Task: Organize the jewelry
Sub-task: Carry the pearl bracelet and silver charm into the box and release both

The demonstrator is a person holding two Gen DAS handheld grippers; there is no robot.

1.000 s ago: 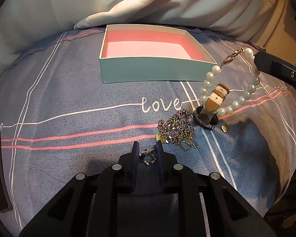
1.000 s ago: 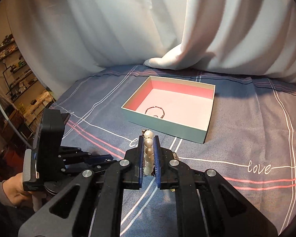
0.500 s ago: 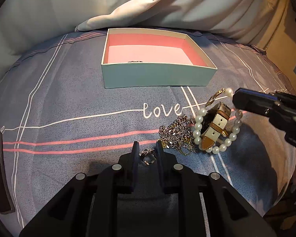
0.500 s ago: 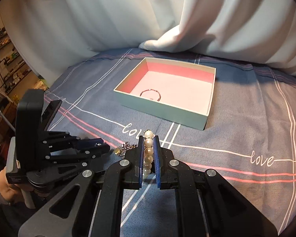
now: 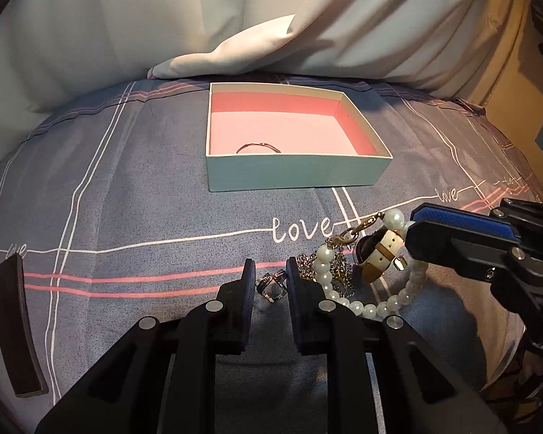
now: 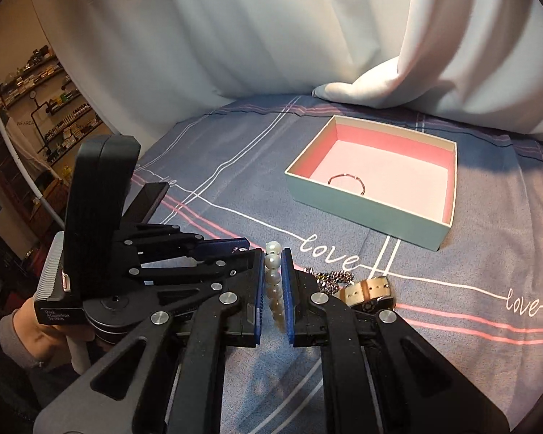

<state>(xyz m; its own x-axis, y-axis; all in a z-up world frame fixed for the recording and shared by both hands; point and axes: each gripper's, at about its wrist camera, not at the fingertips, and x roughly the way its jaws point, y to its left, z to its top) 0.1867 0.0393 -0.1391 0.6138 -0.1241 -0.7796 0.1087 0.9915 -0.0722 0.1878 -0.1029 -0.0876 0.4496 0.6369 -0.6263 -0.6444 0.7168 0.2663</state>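
A teal box with a pink inside [image 5: 293,177] [image 6: 365,213] stands on the bed and holds a thin bangle [image 5: 259,147] [image 6: 345,182]. My left gripper [image 5: 269,284] is shut on a small silver ring [image 5: 271,287] just above the sheet. My right gripper [image 6: 273,275] is shut on a pearl bracelet [image 6: 274,282] [image 5: 344,300], whose loop rests low over a pile beside the left gripper. The pile has a watch with a cream strap [image 5: 380,256] [image 6: 367,289] and a silver chain [image 6: 331,276] [image 5: 338,266].
The bed sheet [image 5: 144,199] is grey-blue with white and pink lines and "love" writing. White curtain cloth [image 5: 235,54] hangs behind the box and folds onto the bed. A shelf of goods [image 6: 47,90] stands far left in the right wrist view.
My right gripper has lowered the pearl bracelet and carried it left, close beside the left gripper. The left gripper has risen a little, still shut on the ring.
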